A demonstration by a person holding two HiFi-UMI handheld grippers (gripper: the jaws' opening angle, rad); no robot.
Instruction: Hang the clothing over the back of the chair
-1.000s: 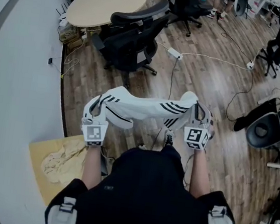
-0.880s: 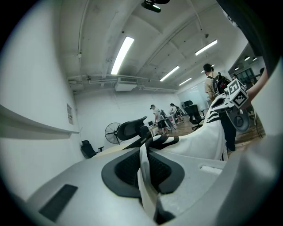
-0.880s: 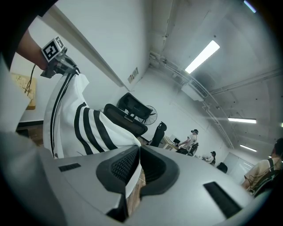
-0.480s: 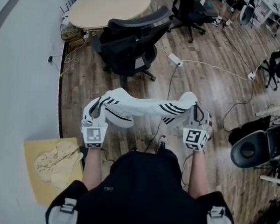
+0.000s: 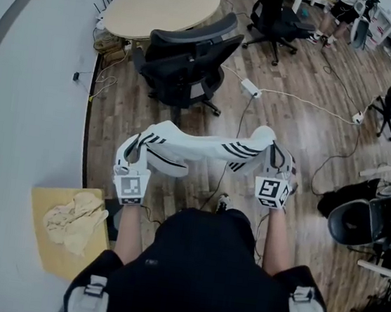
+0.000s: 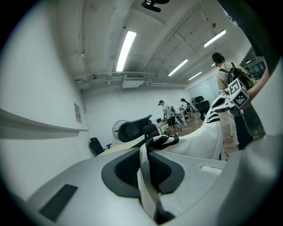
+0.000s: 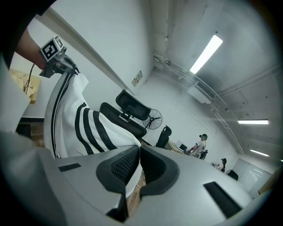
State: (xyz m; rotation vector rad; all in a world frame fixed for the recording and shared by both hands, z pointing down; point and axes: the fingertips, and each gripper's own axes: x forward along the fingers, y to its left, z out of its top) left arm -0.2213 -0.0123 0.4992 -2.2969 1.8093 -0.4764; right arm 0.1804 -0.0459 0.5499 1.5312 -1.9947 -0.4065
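A white garment with black stripes [image 5: 203, 148] hangs stretched between my two grippers, above the wooden floor. My left gripper [image 5: 133, 153] is shut on its left end, and the cloth [image 6: 146, 176] is pinched between the jaws in the left gripper view. My right gripper [image 5: 275, 159] is shut on the right end, where the striped cloth [image 7: 95, 126] runs into the jaws. A black office chair [image 5: 186, 55] stands ahead of the garment with its back towards me, and it also shows as the chair [image 7: 128, 109] in the right gripper view. The garment is well short of the chair back.
A round wooden table [image 5: 161, 6] stands beyond the chair. A power strip [image 5: 251, 88] and cables lie on the floor to the right. More black chairs [image 5: 367, 222] stand at the right. A tan board with crumpled cloth [image 5: 71, 218] lies at my left by the curved wall.
The chair and table have drifted slightly right and closer in the head view, and the tan board has slid left. Both grippers still hold the garment stretched the same way.
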